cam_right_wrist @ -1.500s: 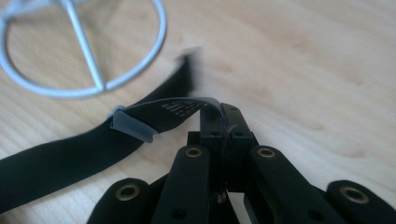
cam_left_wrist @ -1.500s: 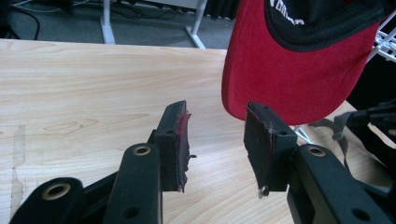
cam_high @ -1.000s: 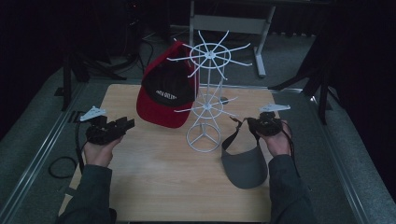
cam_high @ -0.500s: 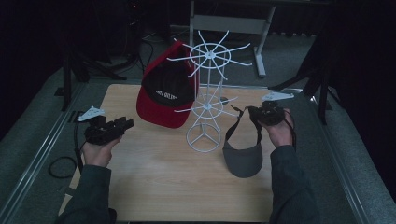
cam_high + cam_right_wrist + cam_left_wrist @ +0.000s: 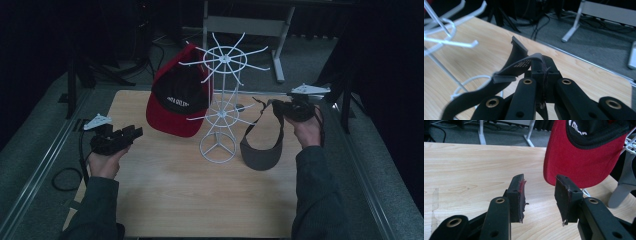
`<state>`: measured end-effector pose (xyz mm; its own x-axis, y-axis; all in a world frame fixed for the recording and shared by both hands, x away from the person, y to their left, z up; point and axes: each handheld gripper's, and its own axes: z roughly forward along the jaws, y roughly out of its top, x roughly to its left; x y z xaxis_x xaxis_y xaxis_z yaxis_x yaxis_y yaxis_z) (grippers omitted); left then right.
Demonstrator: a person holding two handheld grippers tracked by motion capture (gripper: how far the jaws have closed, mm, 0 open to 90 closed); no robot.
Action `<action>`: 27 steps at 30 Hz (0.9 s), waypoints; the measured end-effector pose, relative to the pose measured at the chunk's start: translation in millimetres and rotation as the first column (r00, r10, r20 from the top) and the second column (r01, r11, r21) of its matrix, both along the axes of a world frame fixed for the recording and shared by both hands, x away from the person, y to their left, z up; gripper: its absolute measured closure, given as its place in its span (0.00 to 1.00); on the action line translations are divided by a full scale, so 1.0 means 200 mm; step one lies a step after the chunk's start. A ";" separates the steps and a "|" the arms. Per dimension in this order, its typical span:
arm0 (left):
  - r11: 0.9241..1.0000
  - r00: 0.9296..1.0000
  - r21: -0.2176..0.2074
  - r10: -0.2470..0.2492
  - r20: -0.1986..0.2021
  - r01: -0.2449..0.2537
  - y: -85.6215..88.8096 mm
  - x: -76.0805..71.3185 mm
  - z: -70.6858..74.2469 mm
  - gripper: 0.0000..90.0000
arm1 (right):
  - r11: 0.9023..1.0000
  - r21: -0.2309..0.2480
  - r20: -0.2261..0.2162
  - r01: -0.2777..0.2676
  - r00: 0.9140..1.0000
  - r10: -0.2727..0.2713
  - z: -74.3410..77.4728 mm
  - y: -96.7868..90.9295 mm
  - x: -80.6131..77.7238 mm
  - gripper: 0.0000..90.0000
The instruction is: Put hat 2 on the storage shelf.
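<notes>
Now the right tongs (image 5: 278,107), pinching the grey visor (image 5: 262,150) by its strap, sit higher than before; the left tongs (image 5: 131,134) remain spread, unmoved.

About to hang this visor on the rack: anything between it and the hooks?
Nothing visible blocks it. The right gripper holds the grey visor by its strap just right of the white rack. The red cap hangs on the rack's left side; the hooks facing the visor look free.

Dim lab: wooden table (image 5: 165,185), black curtains, floor cables (image 5: 62,179), metal stands (image 5: 280,55).
</notes>
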<state>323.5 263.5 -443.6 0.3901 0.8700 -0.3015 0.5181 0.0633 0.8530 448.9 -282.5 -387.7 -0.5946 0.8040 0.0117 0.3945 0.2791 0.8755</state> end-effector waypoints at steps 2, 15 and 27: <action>1.000 1.000 0.002 -0.002 0.000 0.002 0.00 0.00 0.00 0.67 | 1.000 0.013 0.012 -0.009 1.000 0.009 0.03 -0.01 0.00 1.00; 1.000 1.000 0.004 -0.004 -0.001 0.004 -0.01 0.00 0.00 0.67 | 1.000 0.000 0.058 -0.015 0.998 0.015 0.15 -0.01 0.00 1.00; 1.000 1.000 0.005 -0.006 -0.001 0.006 -0.01 0.01 0.00 0.67 | 1.000 -0.018 0.085 0.002 0.996 -0.001 0.23 -0.02 0.00 1.00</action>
<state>325.3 261.2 -442.6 0.3951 0.8691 -0.2977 0.5190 0.0562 0.8529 448.3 -285.6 -341.5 -0.5916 0.8044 -0.0531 0.3197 0.2945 0.9006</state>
